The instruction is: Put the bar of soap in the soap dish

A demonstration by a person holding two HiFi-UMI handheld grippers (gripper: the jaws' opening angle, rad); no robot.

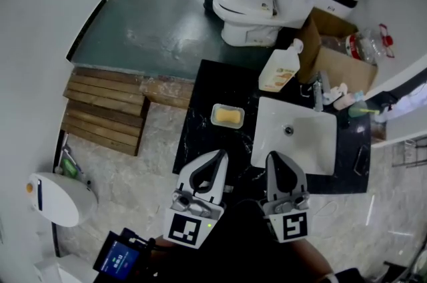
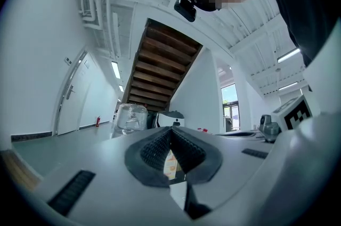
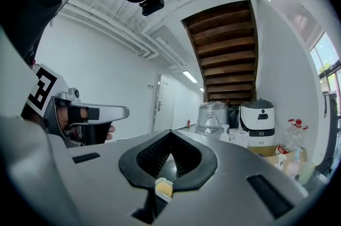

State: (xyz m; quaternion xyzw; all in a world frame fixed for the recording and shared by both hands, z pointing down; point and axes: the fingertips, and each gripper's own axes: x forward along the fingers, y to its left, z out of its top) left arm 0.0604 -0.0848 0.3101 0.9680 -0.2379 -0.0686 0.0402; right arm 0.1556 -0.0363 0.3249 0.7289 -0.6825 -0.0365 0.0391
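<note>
Head view shows the yellow bar of soap (image 1: pixel 227 116) lying in the soap dish (image 1: pixel 213 117) on the black counter (image 1: pixel 200 95), just left of the white sink (image 1: pixel 313 141). The left gripper (image 1: pixel 220 155) and right gripper (image 1: pixel 271 157) hover over the counter's near edge, both with jaws closed tip to tip, gripping nothing
</note>
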